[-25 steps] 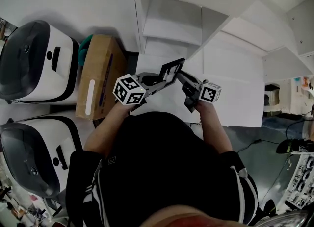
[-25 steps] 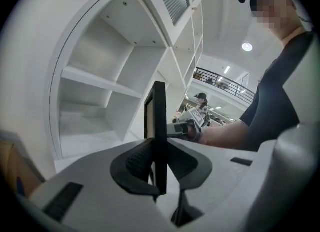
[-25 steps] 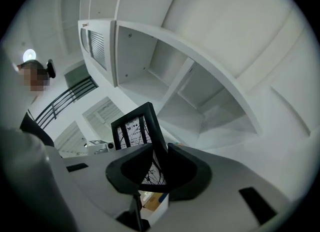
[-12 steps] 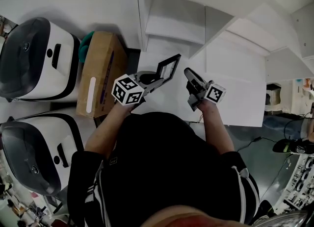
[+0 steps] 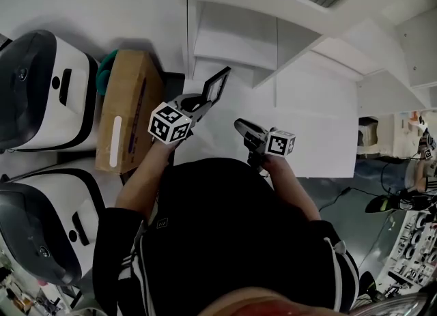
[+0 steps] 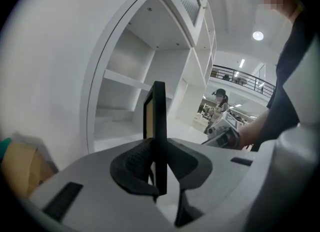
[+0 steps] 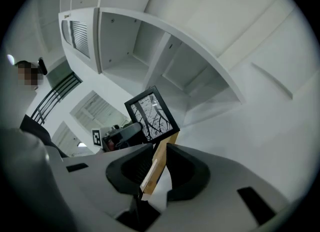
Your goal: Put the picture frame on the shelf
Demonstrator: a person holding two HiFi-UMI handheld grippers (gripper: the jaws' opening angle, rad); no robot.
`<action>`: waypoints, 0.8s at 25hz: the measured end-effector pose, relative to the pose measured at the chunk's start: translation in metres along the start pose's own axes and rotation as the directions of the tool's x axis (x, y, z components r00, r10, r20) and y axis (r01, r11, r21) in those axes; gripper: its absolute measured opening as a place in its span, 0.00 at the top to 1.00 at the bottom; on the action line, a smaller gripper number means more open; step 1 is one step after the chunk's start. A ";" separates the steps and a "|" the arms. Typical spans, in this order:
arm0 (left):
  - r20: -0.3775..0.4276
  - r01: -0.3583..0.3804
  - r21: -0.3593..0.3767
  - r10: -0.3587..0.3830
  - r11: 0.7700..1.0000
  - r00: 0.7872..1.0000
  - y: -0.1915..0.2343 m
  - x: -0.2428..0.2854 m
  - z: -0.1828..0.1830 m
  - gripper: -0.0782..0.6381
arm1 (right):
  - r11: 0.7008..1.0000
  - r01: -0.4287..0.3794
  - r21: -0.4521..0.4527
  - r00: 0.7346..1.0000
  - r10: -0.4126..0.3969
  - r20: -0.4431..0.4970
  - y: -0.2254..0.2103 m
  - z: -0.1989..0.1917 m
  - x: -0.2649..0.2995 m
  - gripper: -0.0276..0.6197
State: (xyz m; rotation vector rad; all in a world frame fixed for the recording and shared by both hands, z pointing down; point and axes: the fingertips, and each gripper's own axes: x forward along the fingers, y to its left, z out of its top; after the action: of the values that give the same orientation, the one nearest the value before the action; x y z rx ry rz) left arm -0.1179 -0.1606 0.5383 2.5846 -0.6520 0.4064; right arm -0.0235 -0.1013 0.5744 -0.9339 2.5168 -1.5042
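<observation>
My left gripper [image 5: 203, 102] is shut on the lower edge of a black picture frame [image 5: 216, 87], holding it upright in front of the white shelf unit [image 5: 232, 38]. In the left gripper view the frame [image 6: 159, 121] stands edge-on between the jaws, its tan back facing left, with the open shelves [image 6: 125, 81] beyond. My right gripper [image 5: 240, 125] hangs lower and to the right, apart from the frame. In the right gripper view a tan wooden strip [image 7: 161, 157] is clamped between the jaws, and the frame [image 7: 151, 113] shows a picture of branches.
A cardboard box [image 5: 128, 113] lies left of the shelf unit, with a teal thing [image 5: 104, 67] behind it. Two white and black machines [image 5: 41, 89] [image 5: 37, 216] stand at the far left. Cables and dark objects [image 5: 396, 202] lie on the floor at the right.
The right gripper has come away from the frame and sunk toward the body. The left gripper has carried the frame left, closer to the shelf opening.
</observation>
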 end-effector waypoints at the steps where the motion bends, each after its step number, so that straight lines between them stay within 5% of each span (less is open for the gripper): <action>1: 0.000 -0.016 -0.005 0.016 1.000 1.000 0.007 0.002 -0.002 0.79 | 1.000 0.004 0.007 1.000 -0.004 -0.016 -0.001 -0.004 0.001 0.82; 11: 0.036 -0.120 -0.015 0.121 0.993 0.992 0.050 0.020 -0.002 0.79 | 0.997 0.078 0.007 0.979 -0.076 -0.187 -0.022 -0.031 0.011 0.82; 20: 0.084 -0.192 -0.011 0.193 0.981 0.978 0.071 0.039 0.000 0.79 | 0.995 0.096 0.031 0.970 -0.086 -0.229 -0.022 -0.040 0.017 0.82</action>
State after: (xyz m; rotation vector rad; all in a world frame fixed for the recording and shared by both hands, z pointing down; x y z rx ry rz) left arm -0.1208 -0.2319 0.5778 2.5560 -0.9371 0.3571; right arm -0.0406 -0.0869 0.6174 -0.9316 2.6144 -1.7799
